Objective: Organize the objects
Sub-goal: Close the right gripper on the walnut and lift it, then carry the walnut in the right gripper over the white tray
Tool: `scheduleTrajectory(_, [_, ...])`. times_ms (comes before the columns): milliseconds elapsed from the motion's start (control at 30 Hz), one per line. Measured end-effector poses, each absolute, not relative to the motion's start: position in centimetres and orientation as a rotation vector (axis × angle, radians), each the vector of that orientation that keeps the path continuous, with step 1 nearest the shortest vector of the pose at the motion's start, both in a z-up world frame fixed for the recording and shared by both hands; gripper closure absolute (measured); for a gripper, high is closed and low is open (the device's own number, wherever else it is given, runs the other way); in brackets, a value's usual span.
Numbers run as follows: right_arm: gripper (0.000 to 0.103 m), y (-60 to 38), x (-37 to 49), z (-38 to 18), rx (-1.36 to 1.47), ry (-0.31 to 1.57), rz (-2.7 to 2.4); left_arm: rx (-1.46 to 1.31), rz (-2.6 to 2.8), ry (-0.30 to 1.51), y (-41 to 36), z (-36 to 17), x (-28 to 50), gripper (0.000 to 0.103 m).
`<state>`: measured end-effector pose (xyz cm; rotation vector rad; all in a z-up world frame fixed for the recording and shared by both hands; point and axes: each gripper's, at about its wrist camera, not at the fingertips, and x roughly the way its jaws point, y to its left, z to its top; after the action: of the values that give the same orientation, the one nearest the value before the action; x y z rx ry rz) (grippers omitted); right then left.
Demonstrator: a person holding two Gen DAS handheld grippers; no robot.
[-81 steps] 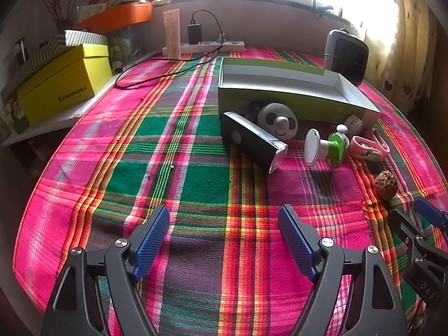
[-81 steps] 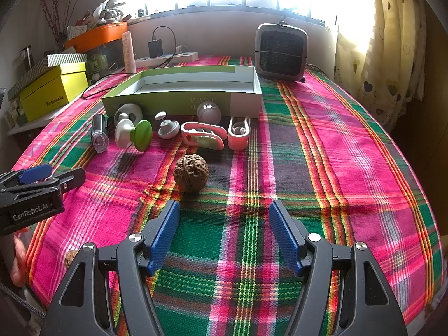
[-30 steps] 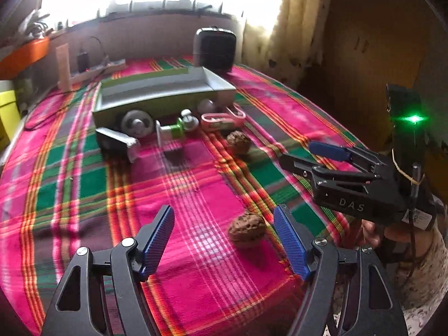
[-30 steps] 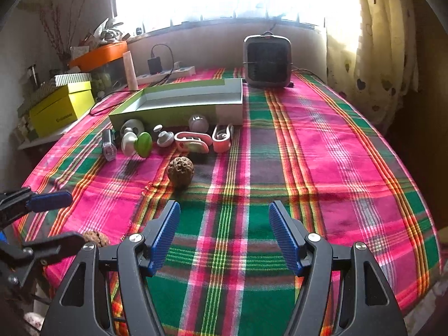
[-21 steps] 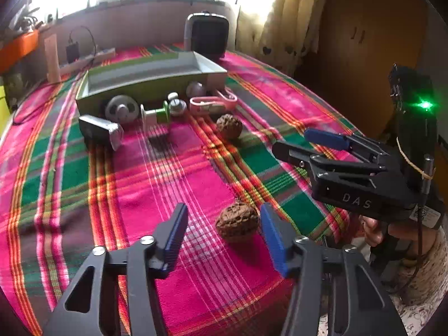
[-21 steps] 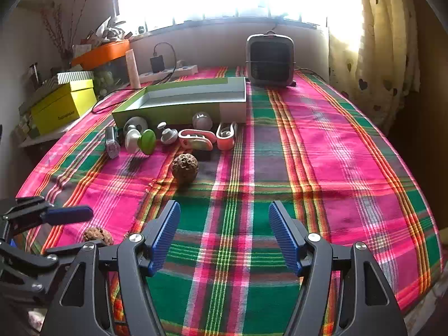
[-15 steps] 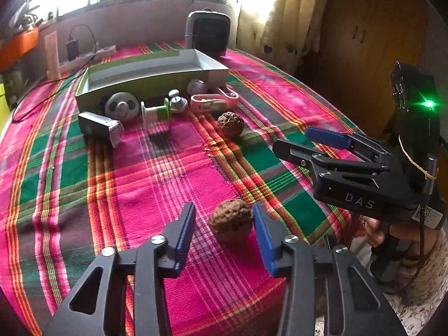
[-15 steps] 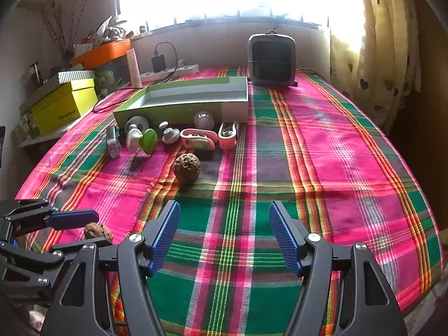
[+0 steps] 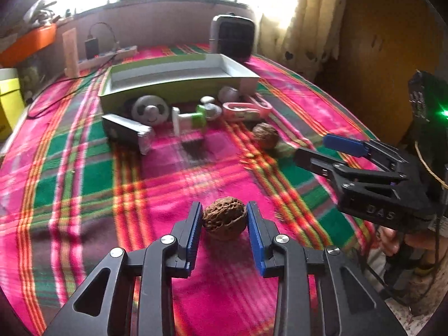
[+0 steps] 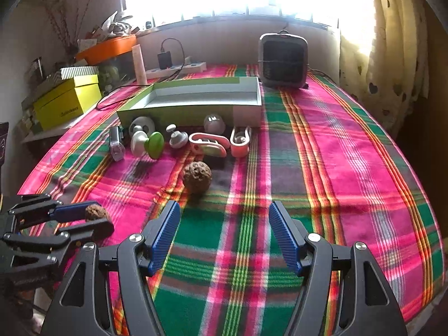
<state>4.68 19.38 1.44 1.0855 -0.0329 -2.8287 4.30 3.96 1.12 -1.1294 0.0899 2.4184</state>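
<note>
My left gripper (image 9: 224,218) is shut on a brown walnut (image 9: 224,217) near the table's front edge; the right wrist view shows that walnut (image 10: 95,212) between the left gripper's blue pads. My right gripper (image 10: 224,232) is open and empty above the plaid cloth, and it shows at the right of the left wrist view (image 9: 336,151). A second walnut (image 10: 196,177) lies on the cloth ahead of it. A long green and white box (image 10: 196,103) lies open and empty behind a row of small objects.
In front of the box lie a black flashlight (image 10: 116,141), a panda-face disc (image 10: 142,124), a green and white spool (image 10: 148,142), a grey knob (image 10: 177,137), a white ball (image 10: 214,123) and pink clips (image 10: 208,144). A dark heater (image 10: 282,61) stands behind.
My left gripper swung right toward the table's front, moved around the near walnut and closed on it. The right gripper stayed open and nearly still.
</note>
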Motion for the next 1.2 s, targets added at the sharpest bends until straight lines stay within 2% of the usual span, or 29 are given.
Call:
scheduleTrajectory(133, [0.037,18.7,3.5,1.6,1.094,-0.031,-2.797,-1.143,2.469,0.077,3.0,1.1,3.1,0.073])
scheduleTrajectory(233, [0.042,18.2,2.6,1.6,1.113,-0.01,-2.779,-1.156,2.497,0.067,2.4,0.9,2.3,0.073])
scheduleTrajectory(467, [0.046,17.4,1.0,1.1,1.16,-0.008,-2.74,-1.163,2.521,0.054,2.4,0.8,0.9,0.073])
scheduleTrajectory(533, [0.052,17.2,0.5,0.9,1.184,0.011,-2.737,-1.161,2.523,0.051,2.4,0.8,0.7,0.073])
scheduleTrajectory(767, [0.062,17.1,-0.1,0.5,1.213,0.009,-2.732,-1.157,2.524,0.055,2.3,0.9,0.5,0.073])
scheduleTrajectory(900, [0.072,17.1,-0.2,0.5,1.212,0.003,-2.727,-1.153,2.52,0.047,2.2,0.9,0.4,0.073])
scheduleTrajectory(1200, [0.073,16.8,-0.2,0.5,1.217,-0.001,-2.731,-1.15,2.5,0.041,2.0,0.8,0.8,0.074])
